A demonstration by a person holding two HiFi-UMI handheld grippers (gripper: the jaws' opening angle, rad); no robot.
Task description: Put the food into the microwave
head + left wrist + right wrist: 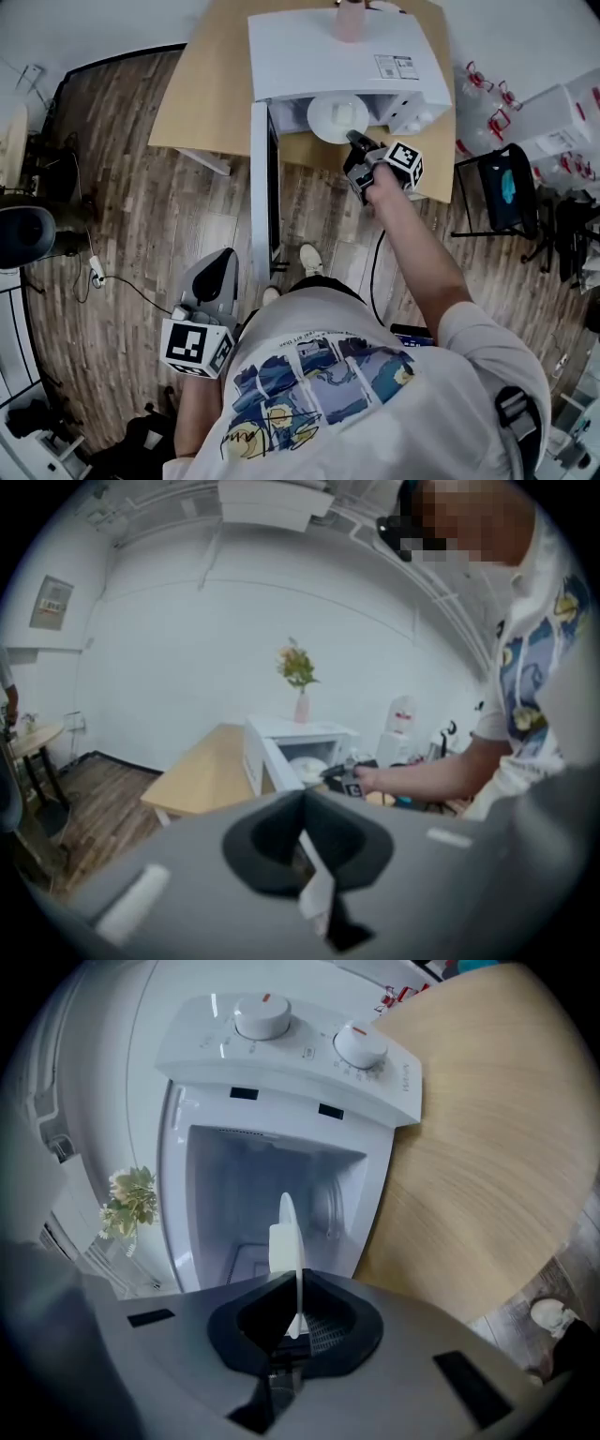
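While the left claw (217,264) just hangs down at about 7 o'clock in the head view, jaws together with nothing in them, all the action is up at 12 o'clock. The microwave (328,52) sits on the wooden table (211,84) with its door (262,187) swung wide open on the left side. The white plate (330,117) with the food on it (a pale lump, can't tell what) is right at the mouth of the cavity. The right claw (359,148) is pinched tight on the rim at the plate's 5 o'clock.

My take on doing this bit well:
- It's a rim-only grip, so go slow and keep the plate level.
- Slide it straight in toward the middle, staying off the wall on the control-panel side.
- Let it rest on the floor of the cavity before opening up, then back straight out.

As for writing, there's a sticker (396,67) on top of the microwave, but it's too small to read. Same goes for the print around the two knobs (262,1016).
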